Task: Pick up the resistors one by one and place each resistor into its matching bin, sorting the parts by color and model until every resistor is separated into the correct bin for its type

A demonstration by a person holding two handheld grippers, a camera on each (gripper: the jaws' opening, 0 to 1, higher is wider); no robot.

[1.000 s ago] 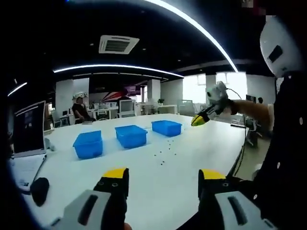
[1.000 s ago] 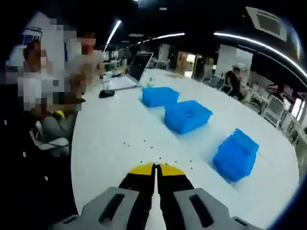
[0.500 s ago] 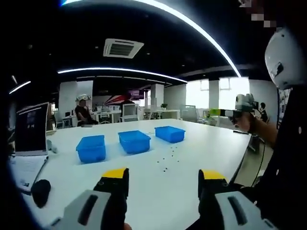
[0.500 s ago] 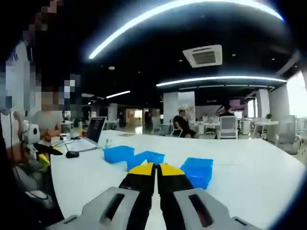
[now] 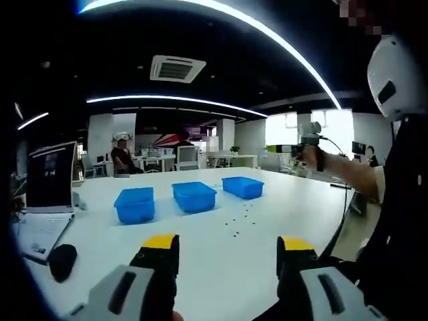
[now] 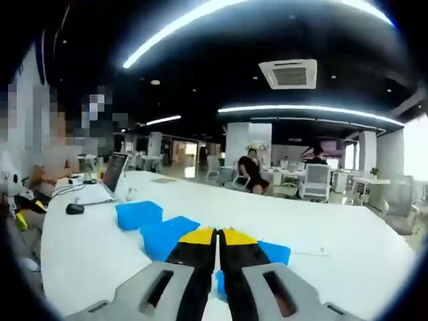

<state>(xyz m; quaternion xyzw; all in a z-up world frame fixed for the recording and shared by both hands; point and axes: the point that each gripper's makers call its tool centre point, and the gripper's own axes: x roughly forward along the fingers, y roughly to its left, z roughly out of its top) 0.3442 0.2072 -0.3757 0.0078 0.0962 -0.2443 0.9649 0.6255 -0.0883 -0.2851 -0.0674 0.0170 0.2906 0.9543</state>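
Note:
Three blue bins [image 5: 136, 204] [image 5: 194, 196] [image 5: 243, 187] stand in a row on the white table [image 5: 200, 267]. Small dark resistors [image 5: 235, 225] lie scattered in front of them. In the left gripper view my left gripper [image 5: 227, 246] stands open over the near table with nothing between its jaws. A hand at the right holds my right gripper [image 5: 294, 147] up in the air, well above the table. The right gripper view has my right gripper [image 6: 217, 235] shut and empty, level, with the blue bins [image 6: 138, 214] [image 6: 162, 238] [image 6: 275, 253] partly behind its jaws.
A laptop [image 5: 50, 177], papers [image 5: 37, 231] and a black mouse [image 5: 61, 261] sit on the table's left end. A person [image 5: 122, 157] sits at a desk behind the table. The table's right edge [image 5: 338, 227] is close to my body.
My right gripper has risen from pointing down at the table to level in the air and stayed shut. The left gripper has hardly moved and stays open.

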